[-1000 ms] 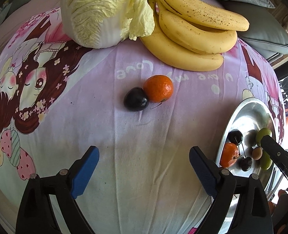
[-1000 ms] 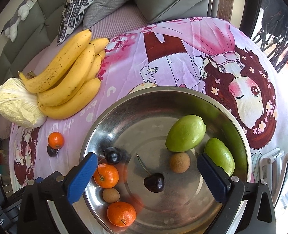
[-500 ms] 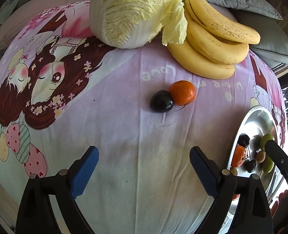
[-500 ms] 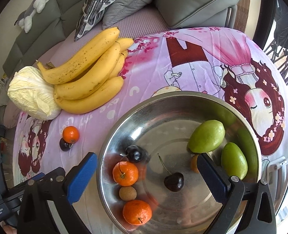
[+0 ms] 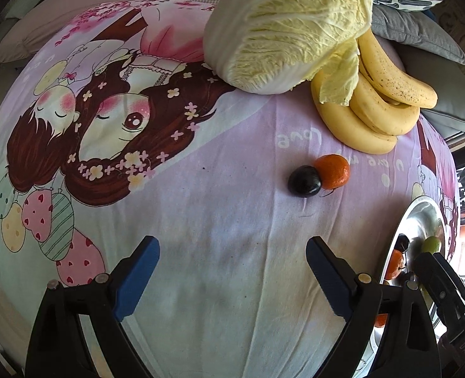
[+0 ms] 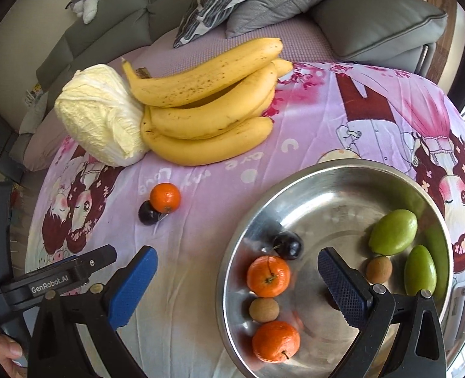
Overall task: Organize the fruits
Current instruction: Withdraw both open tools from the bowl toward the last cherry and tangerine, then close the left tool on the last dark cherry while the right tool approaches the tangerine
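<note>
- left tongs (image 5: 229,278) gaping wide over bare cloth, nothing between the blue pads.
- right tongs (image 6: 237,283) also spread wide and empty, one pad over the steel bowl (image 6: 336,186), the other over the bench.
- bowl already holds oranges, dark plums, small brown fruits and two green ones.
- left out on the bench: one orange (image 5: 332,171) touching a dark plum (image 5: 305,180), near the bananas (image 5: 374,116) and cabbage (image 5: 283,28).
- looks like the reach for that pair; next move calls for bringing the left tongs over one fruit, and clamping without nudging its neighbour.
</note>
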